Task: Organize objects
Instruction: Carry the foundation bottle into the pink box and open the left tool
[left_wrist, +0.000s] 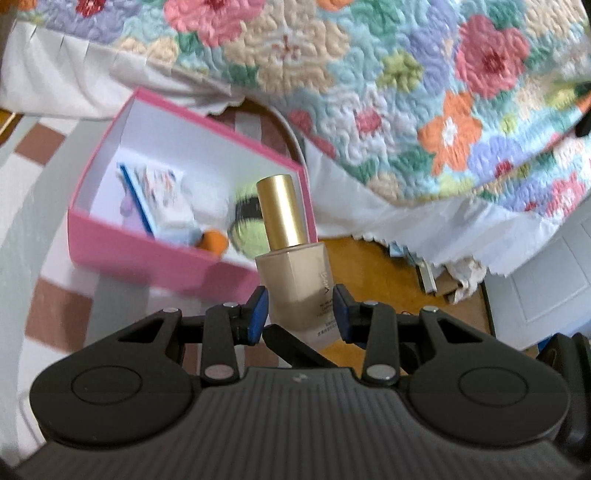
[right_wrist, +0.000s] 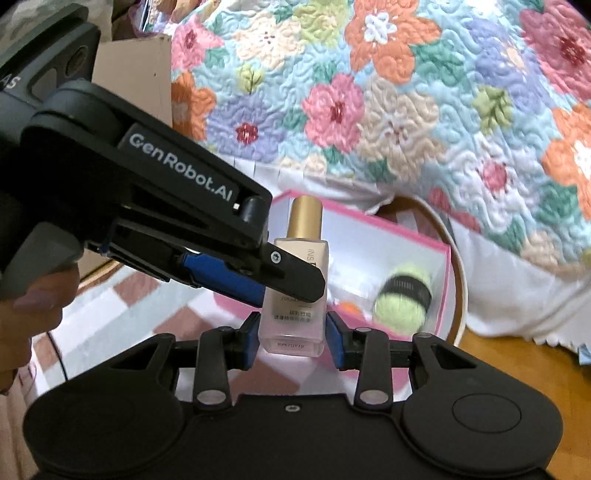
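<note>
Both tongs grip one bottle at once. Left gripper: its blue pads press the tan lower body of the bottle from either side, jaws narrow. Right gripper: its pads clamp the clear base of the same bottle, jaws likewise narrow; in this view the left gripper reaches in from the left and crosses the bottle's front above the right one's hold. A hand shows at the left edge on that tool's trigger. Bottle: square-sided, gold cap uppermost, long axis near upright and leaning slightly away from each camera; it appears clear of any surface, carried by the two tools alone. Pink box: open-topped, white inside, lying beyond and to the left of the bottle in the left view, directly behind it and to the right in the right view. It already holds a green yarn ball, a small orange item and a pale packet. A floral quilt hangs over the background. Governing relation: the box lies ahead of both tools, past the cap; free floor inside it appears between packet and yarn. Neither gripper is clearly nearer, so the carry forward is judged a joint one, with the bottle kept upright to clear the near wall.
</note>
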